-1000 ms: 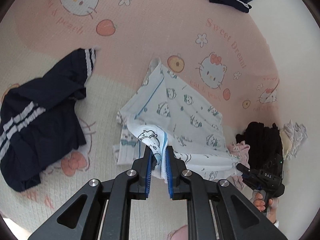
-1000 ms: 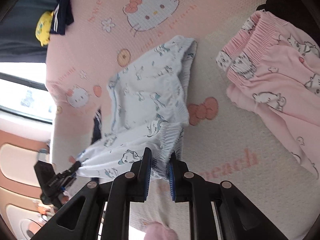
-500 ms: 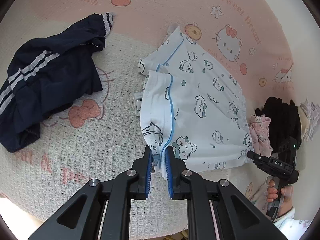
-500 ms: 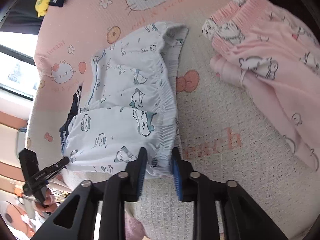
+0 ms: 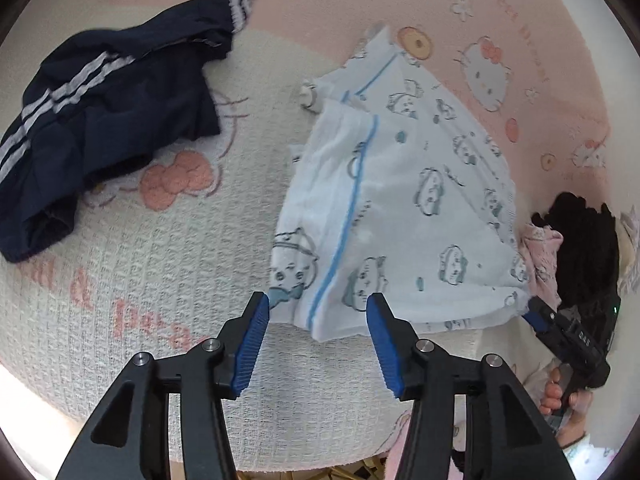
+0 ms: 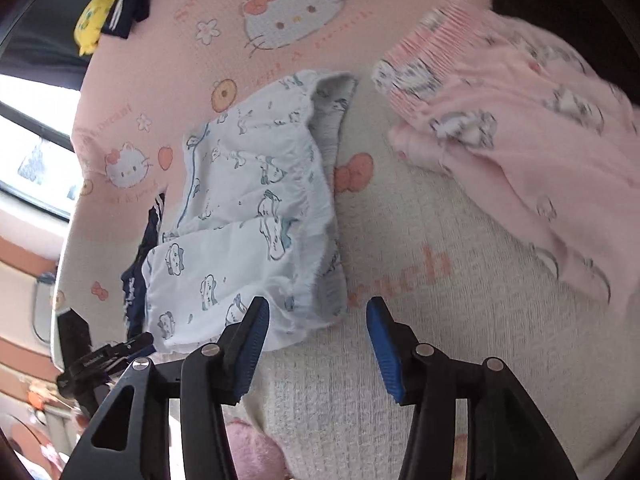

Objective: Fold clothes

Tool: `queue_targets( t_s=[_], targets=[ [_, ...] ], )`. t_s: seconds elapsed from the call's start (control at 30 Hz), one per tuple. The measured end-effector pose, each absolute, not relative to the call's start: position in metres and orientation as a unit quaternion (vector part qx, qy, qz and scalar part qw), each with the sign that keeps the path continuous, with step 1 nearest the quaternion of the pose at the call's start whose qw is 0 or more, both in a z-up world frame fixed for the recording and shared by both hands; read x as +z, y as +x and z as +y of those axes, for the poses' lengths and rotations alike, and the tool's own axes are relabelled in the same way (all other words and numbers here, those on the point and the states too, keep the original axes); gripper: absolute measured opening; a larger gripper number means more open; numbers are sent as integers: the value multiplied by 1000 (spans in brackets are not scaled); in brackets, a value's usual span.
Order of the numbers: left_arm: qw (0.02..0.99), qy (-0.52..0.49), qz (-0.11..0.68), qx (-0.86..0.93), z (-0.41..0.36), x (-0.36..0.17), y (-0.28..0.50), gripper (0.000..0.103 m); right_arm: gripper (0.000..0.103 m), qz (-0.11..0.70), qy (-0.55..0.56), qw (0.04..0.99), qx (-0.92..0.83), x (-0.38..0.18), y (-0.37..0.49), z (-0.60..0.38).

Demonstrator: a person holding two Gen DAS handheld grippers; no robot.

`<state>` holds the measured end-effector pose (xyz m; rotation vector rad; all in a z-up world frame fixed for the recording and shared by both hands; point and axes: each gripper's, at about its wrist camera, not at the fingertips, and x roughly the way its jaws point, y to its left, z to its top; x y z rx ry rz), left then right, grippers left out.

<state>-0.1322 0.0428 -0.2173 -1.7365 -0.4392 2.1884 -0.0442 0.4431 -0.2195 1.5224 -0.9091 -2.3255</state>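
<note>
Both jaws wide, holding nothing; white printed shorts (image 5: 404, 216) lie doubled over on bed blanket (image 5: 168, 280).
Left gripper (image 5: 316, 336) & right gripper (image 6: 318, 334) sit at near hem: check edges line up, smooth creases w/o dragging layers apart.

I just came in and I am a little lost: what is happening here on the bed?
A person is folding clothes with a hand-held tool in each hand. The white printed shorts lie folded on the blanket. Both the left tool and the right tool are open and hold nothing. A navy striped garment and pink pants lie beside, not yet folded.
</note>
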Motion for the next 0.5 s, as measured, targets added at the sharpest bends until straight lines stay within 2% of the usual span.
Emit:
queue_targets(
  t_s=[0.27, 0.5],
  targets=[
    [141, -577, -253, 764, 10, -214, -117, 47, 50, -446, 507, 87, -733, -240, -21, 453],
    [148, -571, -354, 726, 10, -230, -105, 47, 50, -499, 512, 85, -694, -258, -21, 437]
  ],
)
